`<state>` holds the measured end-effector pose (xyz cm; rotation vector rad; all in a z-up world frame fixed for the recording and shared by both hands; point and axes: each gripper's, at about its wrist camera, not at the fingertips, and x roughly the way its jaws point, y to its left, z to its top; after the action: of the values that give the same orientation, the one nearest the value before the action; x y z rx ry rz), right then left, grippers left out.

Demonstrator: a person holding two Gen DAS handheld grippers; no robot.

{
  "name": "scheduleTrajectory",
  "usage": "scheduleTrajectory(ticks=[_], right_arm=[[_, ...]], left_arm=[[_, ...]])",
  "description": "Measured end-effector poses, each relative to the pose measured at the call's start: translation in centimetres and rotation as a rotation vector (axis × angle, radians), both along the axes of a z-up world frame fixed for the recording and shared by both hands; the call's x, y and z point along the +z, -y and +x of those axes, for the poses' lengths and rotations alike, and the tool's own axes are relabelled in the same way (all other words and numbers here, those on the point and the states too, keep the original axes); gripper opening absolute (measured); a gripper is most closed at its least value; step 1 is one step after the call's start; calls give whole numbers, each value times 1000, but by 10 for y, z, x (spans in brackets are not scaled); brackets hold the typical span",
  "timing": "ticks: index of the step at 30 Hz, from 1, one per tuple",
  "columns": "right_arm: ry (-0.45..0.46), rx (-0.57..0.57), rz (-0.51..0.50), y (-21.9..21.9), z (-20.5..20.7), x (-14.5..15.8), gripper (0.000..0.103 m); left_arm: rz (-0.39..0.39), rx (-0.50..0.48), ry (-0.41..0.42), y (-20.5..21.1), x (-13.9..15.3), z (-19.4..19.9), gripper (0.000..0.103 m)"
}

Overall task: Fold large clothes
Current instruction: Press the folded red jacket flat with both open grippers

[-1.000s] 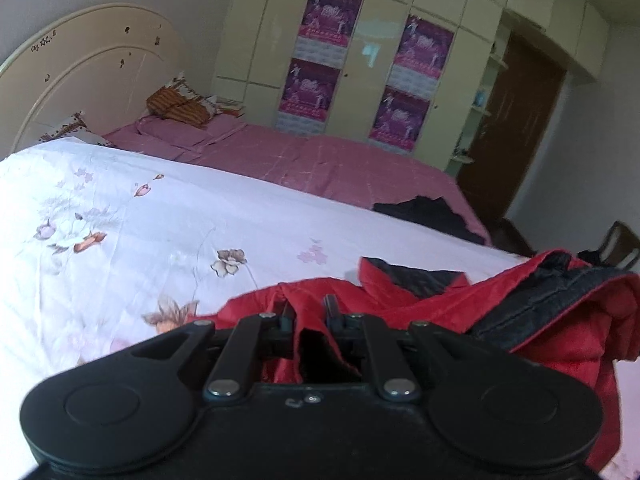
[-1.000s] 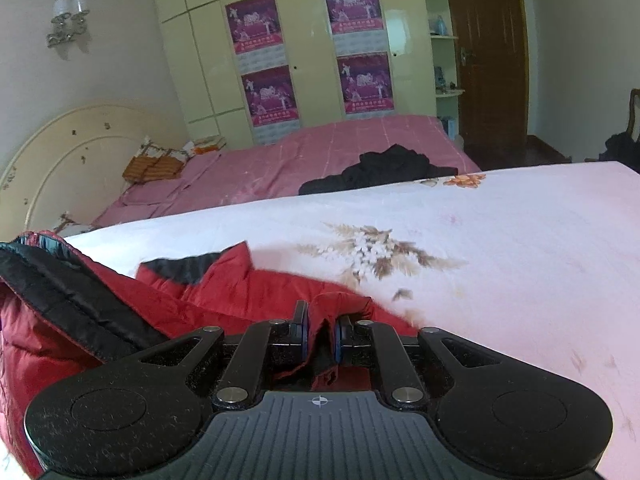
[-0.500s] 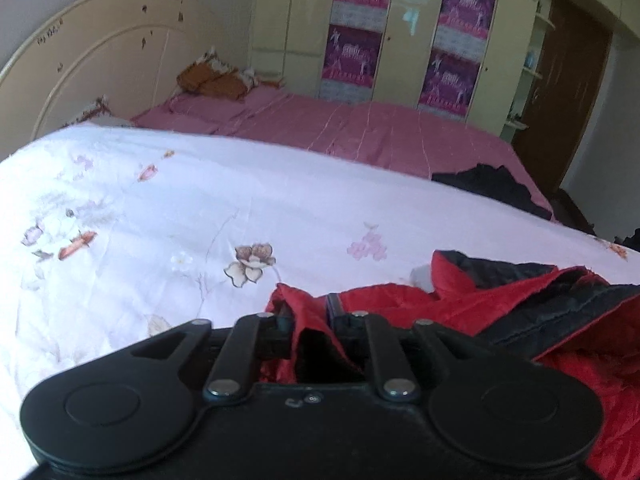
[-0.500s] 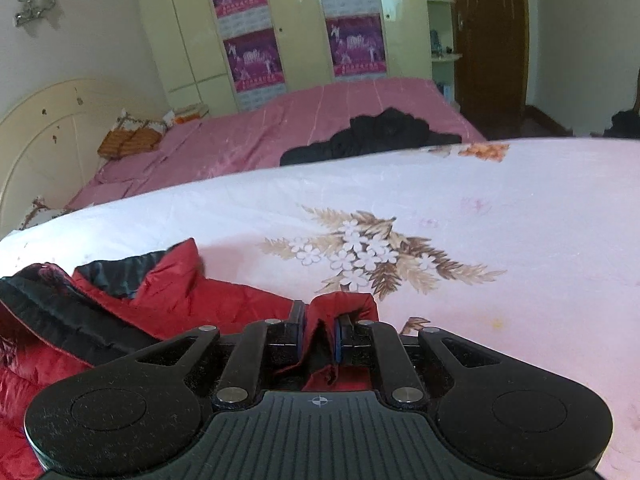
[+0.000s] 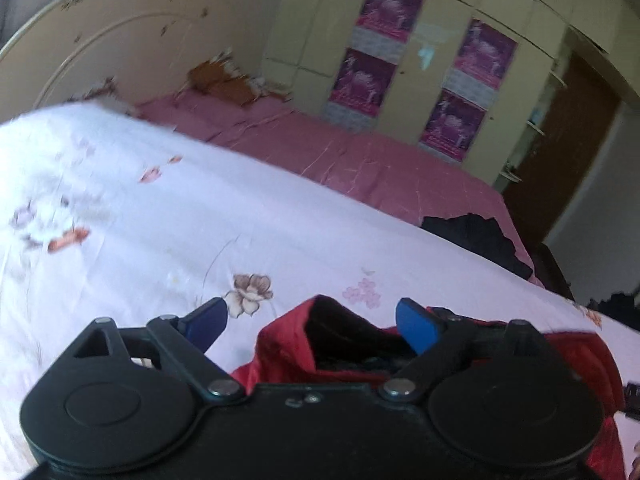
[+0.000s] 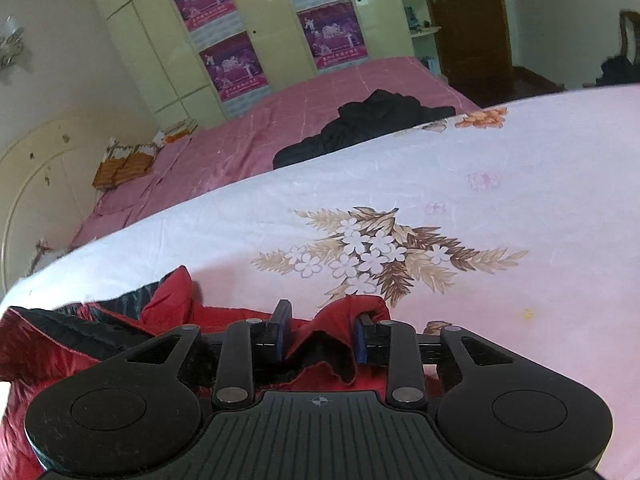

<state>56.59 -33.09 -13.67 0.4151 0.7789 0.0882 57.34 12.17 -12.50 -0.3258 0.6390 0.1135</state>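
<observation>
A red padded jacket (image 5: 286,344) with black lining lies on the white floral sheet (image 5: 160,216). In the left wrist view a raised fold of it sits between the blue pads (image 5: 416,326) of my left gripper (image 5: 312,324), whose jaws are opening wide and touch no cloth. In the right wrist view the jacket (image 6: 172,300) spreads to the lower left. One red corner (image 6: 340,316) stands between the pads of my right gripper (image 6: 322,336). Those jaws are opening too, with a gap beside the left pad (image 6: 282,330).
Behind the floral sheet lies a pink bedspread (image 5: 360,160) with a black garment (image 6: 372,120) heaped on it and a brown cushion (image 5: 220,80) by the cream headboard (image 5: 100,40). A wardrobe with purple posters (image 6: 224,60) and a brown door (image 6: 468,20) stand beyond.
Both grippers were shut on the jacket's red edge and have opened, the left one wide. The jacket has sunk onto the sheet. Both views have rolled and dipped lower.
</observation>
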Motion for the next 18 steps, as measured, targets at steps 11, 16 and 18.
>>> scheduleTrajectory(ticks=[11, 16, 18], right_arm=[[152, -25, -95, -5, -8, 24, 103], [194, 88, -195, -31, -12, 25, 103], [177, 139, -252, -47, -12, 15, 99]], left_arm=[[164, -130, 34, 39, 0, -18, 80], [214, -185, -12, 60, -11, -12, 71], [216, -184, -40, 65, -19, -8, 69]])
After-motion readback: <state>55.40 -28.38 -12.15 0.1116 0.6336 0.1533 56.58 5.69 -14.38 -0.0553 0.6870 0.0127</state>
